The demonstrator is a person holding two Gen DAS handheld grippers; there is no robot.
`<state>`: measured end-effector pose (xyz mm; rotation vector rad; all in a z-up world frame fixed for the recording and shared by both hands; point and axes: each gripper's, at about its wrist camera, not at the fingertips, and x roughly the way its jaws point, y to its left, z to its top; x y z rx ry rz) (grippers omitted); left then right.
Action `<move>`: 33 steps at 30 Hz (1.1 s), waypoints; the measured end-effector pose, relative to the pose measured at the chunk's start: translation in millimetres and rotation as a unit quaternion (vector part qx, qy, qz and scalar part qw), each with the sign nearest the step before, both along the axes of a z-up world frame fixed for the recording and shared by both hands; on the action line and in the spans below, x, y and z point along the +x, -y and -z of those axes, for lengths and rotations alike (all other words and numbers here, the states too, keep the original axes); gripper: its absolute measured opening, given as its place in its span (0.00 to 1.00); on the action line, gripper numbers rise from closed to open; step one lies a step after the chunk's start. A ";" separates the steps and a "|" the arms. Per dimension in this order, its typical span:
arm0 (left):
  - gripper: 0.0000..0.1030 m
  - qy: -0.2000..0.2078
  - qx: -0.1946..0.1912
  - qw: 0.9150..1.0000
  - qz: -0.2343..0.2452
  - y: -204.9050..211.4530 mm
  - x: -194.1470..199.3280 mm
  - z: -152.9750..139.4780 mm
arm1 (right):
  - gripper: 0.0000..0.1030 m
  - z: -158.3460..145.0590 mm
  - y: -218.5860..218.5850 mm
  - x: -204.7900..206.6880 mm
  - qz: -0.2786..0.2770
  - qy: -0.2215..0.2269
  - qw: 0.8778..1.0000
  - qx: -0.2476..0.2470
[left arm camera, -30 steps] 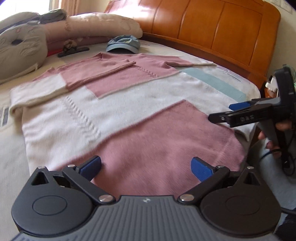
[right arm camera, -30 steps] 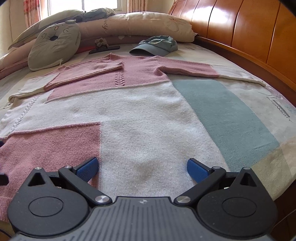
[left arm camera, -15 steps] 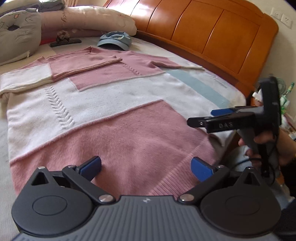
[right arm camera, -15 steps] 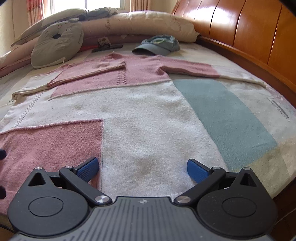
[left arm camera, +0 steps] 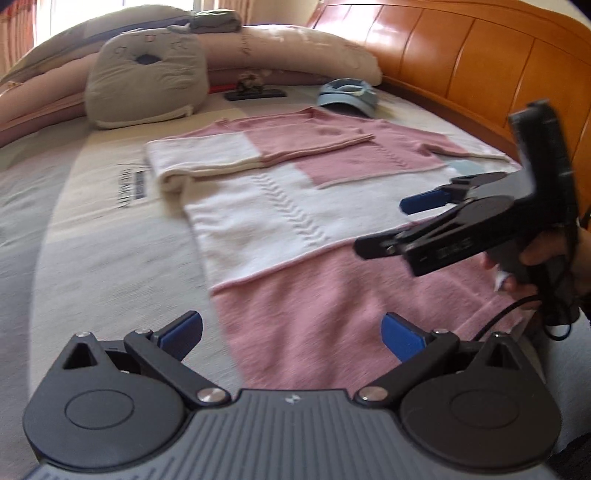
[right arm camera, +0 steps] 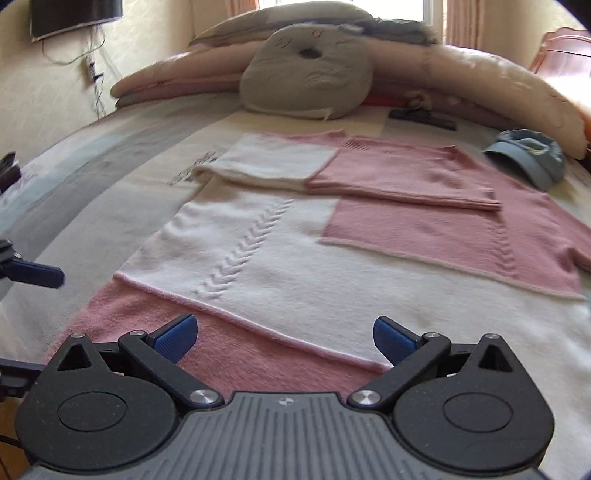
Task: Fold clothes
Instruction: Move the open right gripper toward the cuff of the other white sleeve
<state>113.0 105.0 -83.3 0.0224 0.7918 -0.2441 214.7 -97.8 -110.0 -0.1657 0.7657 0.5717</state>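
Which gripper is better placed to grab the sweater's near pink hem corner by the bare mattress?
Left, likely: the left gripper, open, straddles that sweater edge; the right gripper sits further along the hem.

Bright window (right arm camera: 432, 7) daylight, headboard (left arm camera: 461, 62) glare, motion blur, fisheye-warped edges.

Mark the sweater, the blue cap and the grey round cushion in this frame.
sweater (right arm camera: 295, 273), right wrist view, on the white middle band of its body.
blue cap (right arm camera: 532, 162), right wrist view, on its crown.
grey round cushion (left arm camera: 147, 81), left wrist view, on its front face below the centre dimple.
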 end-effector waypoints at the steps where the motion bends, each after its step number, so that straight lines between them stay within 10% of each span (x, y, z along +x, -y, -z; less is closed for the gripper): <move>1: 0.99 -0.001 0.002 1.000 -0.002 -1.1 -0.9 0.0 | 1.00 6.1 -3.1 0.1 -0.003 0.000 1.000 -0.010; 14: 0.99 0.012 -0.015 0.998 0.054 36.0 19.3 3.1 | 1.00 9.1 61.2 -85.3 -0.009 0.023 0.998 -0.059; 33: 0.99 0.020 -0.035 0.997 0.069 51.5 28.9 2.2 | 1.00 -3.8 159.9 -79.1 0.167 -0.013 0.986 -0.016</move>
